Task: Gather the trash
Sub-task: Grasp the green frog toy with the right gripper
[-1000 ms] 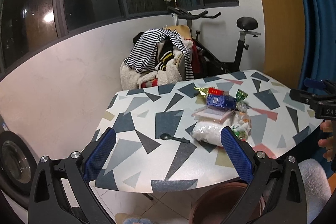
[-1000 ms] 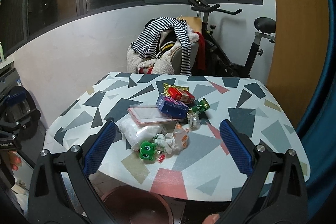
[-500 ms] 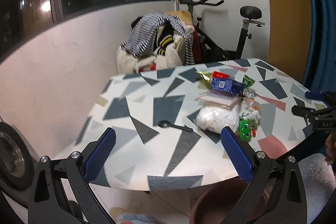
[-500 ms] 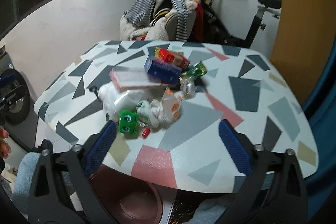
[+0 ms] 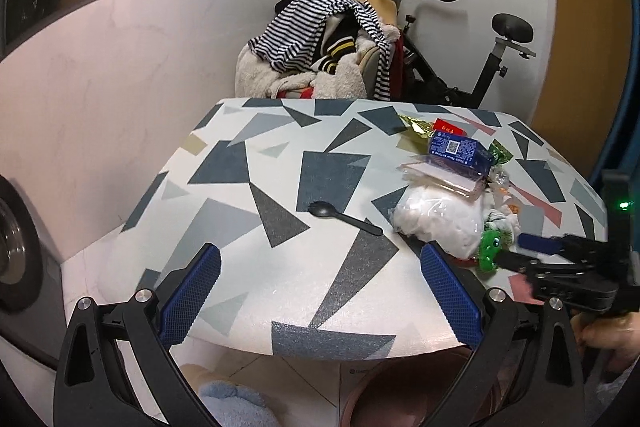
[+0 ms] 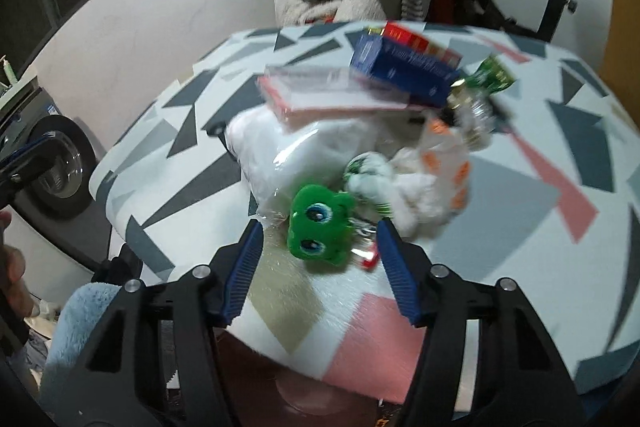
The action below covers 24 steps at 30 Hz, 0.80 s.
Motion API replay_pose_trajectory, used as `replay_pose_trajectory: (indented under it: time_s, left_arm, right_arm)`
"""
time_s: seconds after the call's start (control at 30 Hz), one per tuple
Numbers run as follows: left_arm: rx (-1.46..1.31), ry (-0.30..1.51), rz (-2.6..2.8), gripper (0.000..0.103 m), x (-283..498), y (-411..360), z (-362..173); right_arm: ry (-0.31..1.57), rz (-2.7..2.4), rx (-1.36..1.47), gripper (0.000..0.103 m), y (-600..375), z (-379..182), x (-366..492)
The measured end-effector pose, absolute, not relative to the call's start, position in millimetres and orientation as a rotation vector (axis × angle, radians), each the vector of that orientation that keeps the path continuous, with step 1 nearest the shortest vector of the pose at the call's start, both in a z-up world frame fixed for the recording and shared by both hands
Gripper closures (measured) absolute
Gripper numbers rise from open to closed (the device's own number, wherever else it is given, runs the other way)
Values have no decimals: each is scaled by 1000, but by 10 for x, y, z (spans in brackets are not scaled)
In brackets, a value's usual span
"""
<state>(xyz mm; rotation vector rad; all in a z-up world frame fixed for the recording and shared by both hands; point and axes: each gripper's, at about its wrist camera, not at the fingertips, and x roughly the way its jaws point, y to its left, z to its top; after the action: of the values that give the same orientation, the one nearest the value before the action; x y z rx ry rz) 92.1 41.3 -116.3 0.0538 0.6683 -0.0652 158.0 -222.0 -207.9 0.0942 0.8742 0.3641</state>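
Note:
A heap of trash lies on the patterned table [image 5: 280,287]: a white plastic bag [image 5: 436,223], a blue box [image 5: 460,149], a flat clear packet [image 6: 332,91], crumpled wrappers [image 6: 432,179] and a green frog toy [image 6: 320,227]. A black plastic spoon [image 5: 344,215] lies alone to the left of the heap. My right gripper [image 6: 320,247] is over the table's near edge with its jaws closing. The frog toy sits between the pads, which stand clear of it. In the left wrist view the right gripper [image 5: 516,251] reaches toward the frog [image 5: 492,247]. My left gripper [image 5: 320,283] hangs open over the near edge, holding nothing.
A brown round bin [image 5: 400,391] stands on the floor under the table's near edge. A chair piled with clothes [image 5: 320,55] and an exercise bike [image 5: 480,67] stand behind the table. A washing machine [image 6: 60,163] is at the left.
Both grippers have dropped lower and closer to the table. The right gripper's jaws have narrowed from wide open and now flank the green frog toy.

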Motion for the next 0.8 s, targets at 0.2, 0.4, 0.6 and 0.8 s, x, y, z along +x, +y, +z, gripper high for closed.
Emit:
replay_pose_trajectory:
  time_s: [0.2,0.4,0.6,0.8]
  left_arm:
    - [3,702,-87,6,981,452,-1248]
    - [-142,771,-161,23,1045,424,-1402]
    - [-154,798,-203,26,1060,224,-1491]
    - [-153,824,-271,34,1084,-15,-1550]
  right_arm:
    - [884,348,116,65,-2204,-2185,1693]
    - [841,358,132,69,-2368,-2075,1486]
    - [792,289,190,69,-2766,-1974,1303]
    - [759,242,194,69,-2980,-1913,1230]
